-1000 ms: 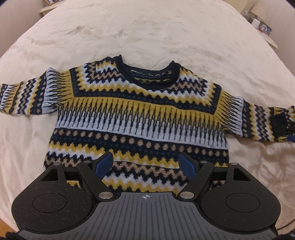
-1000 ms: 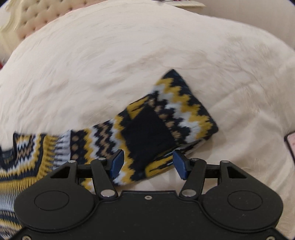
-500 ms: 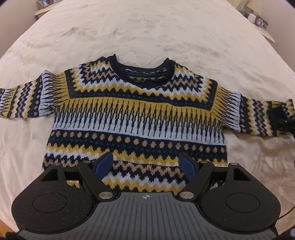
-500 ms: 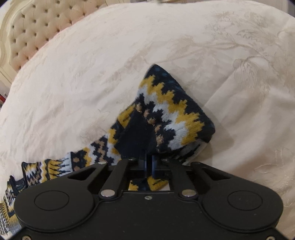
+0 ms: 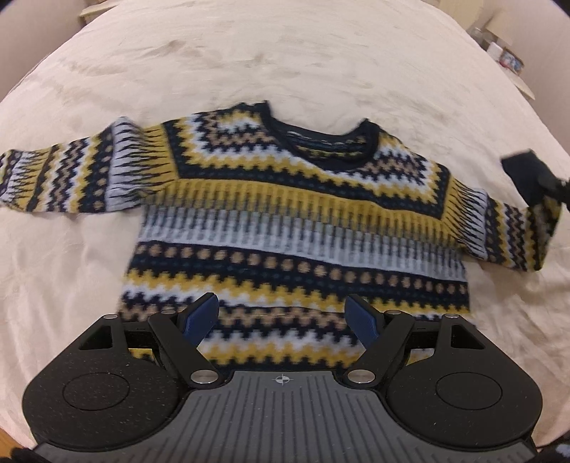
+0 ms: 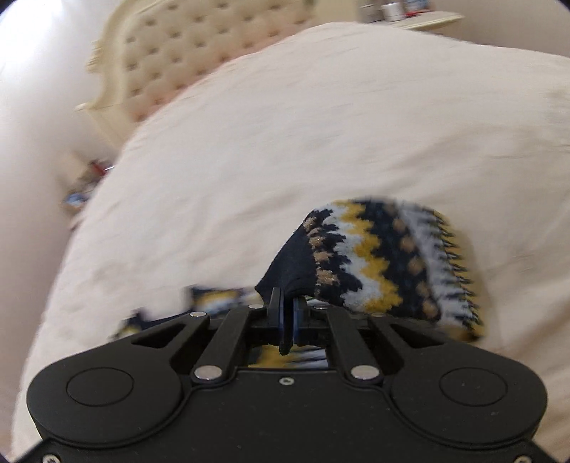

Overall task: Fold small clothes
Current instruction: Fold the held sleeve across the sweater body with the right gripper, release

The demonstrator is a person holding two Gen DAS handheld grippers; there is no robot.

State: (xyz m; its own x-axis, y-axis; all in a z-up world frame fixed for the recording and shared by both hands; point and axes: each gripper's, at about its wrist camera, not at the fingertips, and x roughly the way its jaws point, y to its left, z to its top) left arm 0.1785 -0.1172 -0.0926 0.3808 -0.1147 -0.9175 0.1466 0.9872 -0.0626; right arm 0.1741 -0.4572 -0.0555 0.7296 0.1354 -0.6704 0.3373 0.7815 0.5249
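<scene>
A small knitted sweater (image 5: pixel 295 228) with navy, yellow and white zigzag bands lies flat, front up, on a cream bedspread (image 5: pixel 285 64). My left gripper (image 5: pixel 283 318) is open and empty, hovering over the sweater's bottom hem. My right gripper (image 6: pixel 288 313) is shut on the navy cuff of the sweater's right sleeve (image 6: pixel 392 263) and holds it lifted off the bed. In the left wrist view that lifted sleeve (image 5: pixel 527 228) bends upward at the far right, with the right gripper (image 5: pixel 555 185) at the frame edge. The left sleeve (image 5: pixel 64 178) lies stretched out flat.
A tufted cream headboard (image 6: pixel 185 53) stands behind the bed. A shelf with small items (image 6: pixel 409 14) sits at the back. A bedside surface with small objects (image 5: pixel 506 53) is at the far right. The bedspread surrounds the sweater on all sides.
My right gripper closed on the right sleeve's cuff and has lifted it up and inward. The left gripper stayed open and drifted left over the hem.
</scene>
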